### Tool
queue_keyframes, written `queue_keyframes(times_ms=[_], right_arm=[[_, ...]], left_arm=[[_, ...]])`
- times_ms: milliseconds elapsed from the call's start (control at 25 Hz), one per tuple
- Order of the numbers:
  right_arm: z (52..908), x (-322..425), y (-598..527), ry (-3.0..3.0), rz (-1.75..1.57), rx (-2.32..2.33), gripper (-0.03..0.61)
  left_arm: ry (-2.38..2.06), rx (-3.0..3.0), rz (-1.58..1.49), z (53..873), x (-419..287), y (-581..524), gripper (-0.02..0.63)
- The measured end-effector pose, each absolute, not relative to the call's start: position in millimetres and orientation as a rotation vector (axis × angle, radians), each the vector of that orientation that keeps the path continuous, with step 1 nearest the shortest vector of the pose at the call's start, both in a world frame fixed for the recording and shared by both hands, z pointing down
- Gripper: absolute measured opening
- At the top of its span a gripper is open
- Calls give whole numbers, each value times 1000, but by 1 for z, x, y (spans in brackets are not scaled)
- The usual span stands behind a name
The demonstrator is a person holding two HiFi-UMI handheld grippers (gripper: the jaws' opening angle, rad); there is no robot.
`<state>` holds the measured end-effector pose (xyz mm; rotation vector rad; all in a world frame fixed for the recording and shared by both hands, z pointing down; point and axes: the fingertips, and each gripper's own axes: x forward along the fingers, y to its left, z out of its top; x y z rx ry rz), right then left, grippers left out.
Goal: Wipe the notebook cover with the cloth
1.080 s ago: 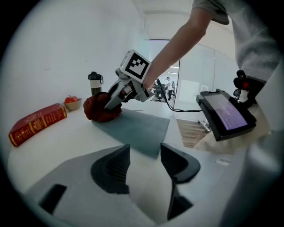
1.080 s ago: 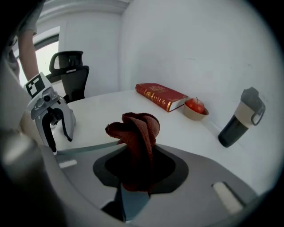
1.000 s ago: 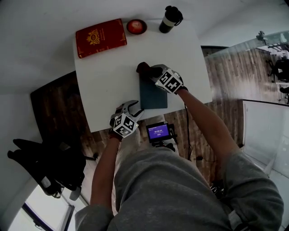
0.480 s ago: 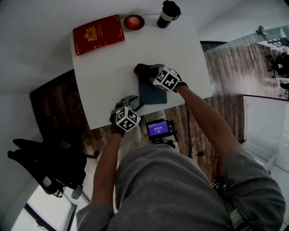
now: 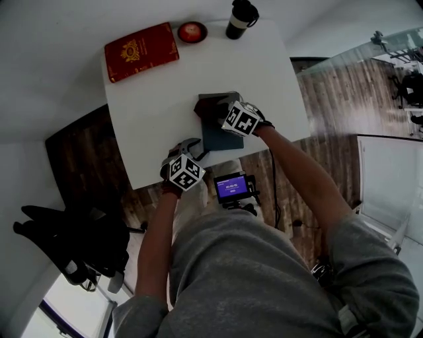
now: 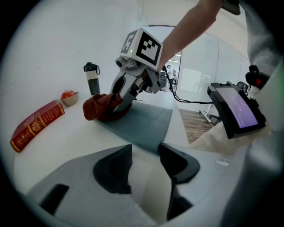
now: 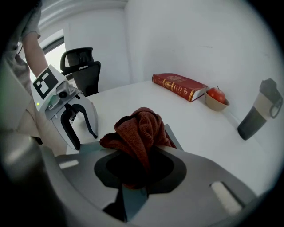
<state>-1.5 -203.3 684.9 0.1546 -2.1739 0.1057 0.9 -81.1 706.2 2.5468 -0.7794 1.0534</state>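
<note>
1. My right gripper [image 7: 137,170] was clamped on the red-brown cloth [image 7: 141,126], which rested on the upper left part of the dark notebook [image 5: 225,140] at the centre of the head view.
2. My left gripper [image 6: 144,166] had its jaws spread and empty, near the notebook's lower left corner.
3. A red book [image 5: 141,51], a bowl [image 5: 192,31] and a cup [image 5: 239,16] sat along the top edge of the table [image 5: 158,99].

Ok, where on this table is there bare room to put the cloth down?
Bare table lies between the book and the left gripper, left of the notebook. Another free strip runs right of the notebook, below the cup. Crowded: the far edge, and around the right gripper holding the cloth.
</note>
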Motion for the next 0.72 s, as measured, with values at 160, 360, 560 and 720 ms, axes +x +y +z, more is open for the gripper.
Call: queue_keyframes(times_ms=[160, 360, 560, 720], right_arm=[[684, -1, -195, -2153, 102, 129, 94], [685, -1, -183, -2156, 102, 101, 94], [684, 1, -167, -2158, 112, 87, 92], [684, 2, -158, -2155, 100, 69, 92]], left_arm=[[-806, 2559, 1057, 706, 0, -81, 212], [-816, 2567, 1060, 706, 0, -81, 212], [-836, 2584, 1062, 705, 0, -81, 213], [-833, 2579, 1061, 706, 0, -81, 213]])
